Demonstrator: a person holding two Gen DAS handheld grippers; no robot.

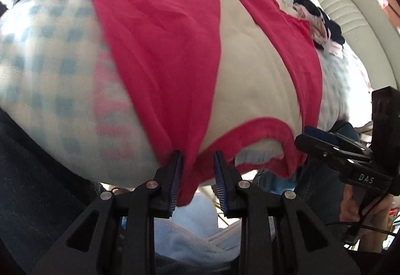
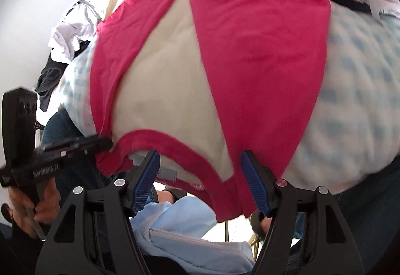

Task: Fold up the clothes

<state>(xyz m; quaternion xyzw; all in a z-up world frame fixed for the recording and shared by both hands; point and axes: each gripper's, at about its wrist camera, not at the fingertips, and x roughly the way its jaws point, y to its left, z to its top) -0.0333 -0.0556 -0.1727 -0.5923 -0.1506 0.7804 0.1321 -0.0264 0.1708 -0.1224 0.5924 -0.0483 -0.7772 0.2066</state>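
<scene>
A cream shirt (image 1: 250,74) with red sleeves and a red neckline lies spread on a blue-checked blanket (image 1: 50,62), its neck end toward me. My left gripper (image 1: 197,170) is at the shirt's near left edge. Red shoulder fabric (image 1: 185,175) hangs loose between its jaws, which stand apart. My right gripper (image 2: 200,170) is wide open over the shirt (image 2: 170,87), at the neckline (image 2: 175,147) and right shoulder, with cloth between the pads but not pressed. Each gripper shows in the other's view: the right gripper (image 1: 310,134), the left gripper (image 2: 105,142).
A heap of dark and pink clothes (image 1: 317,22) lies past the shirt's far right. White and black garments (image 2: 72,34) are piled at the far left. Light-blue cloth (image 2: 180,225) lies below the blanket's near edge. A grey padded surface (image 1: 350,12) runs behind.
</scene>
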